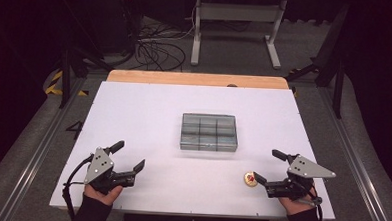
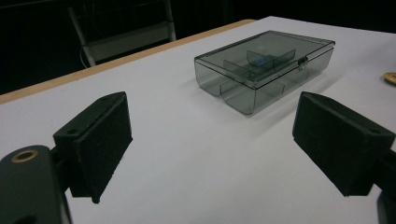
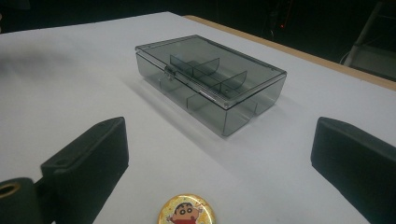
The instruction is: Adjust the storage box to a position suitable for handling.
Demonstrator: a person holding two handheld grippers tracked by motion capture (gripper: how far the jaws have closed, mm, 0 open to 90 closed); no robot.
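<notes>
White table (image 1: 134,113) from the high view: smoky box (image 1: 209,132) mid-table, lid down, my left gripper (image 1: 130,159) and right gripper (image 1: 270,168) both spread wide near the front corners. Left gripper view: nothing between my jaws. Right gripper view: cartoon badge (image 3: 188,210) near the front edge, untouched, so nothing's started.

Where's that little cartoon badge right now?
In the high view the badge lies on the table's near right, just before the right claw, nearer than the box.
</notes>
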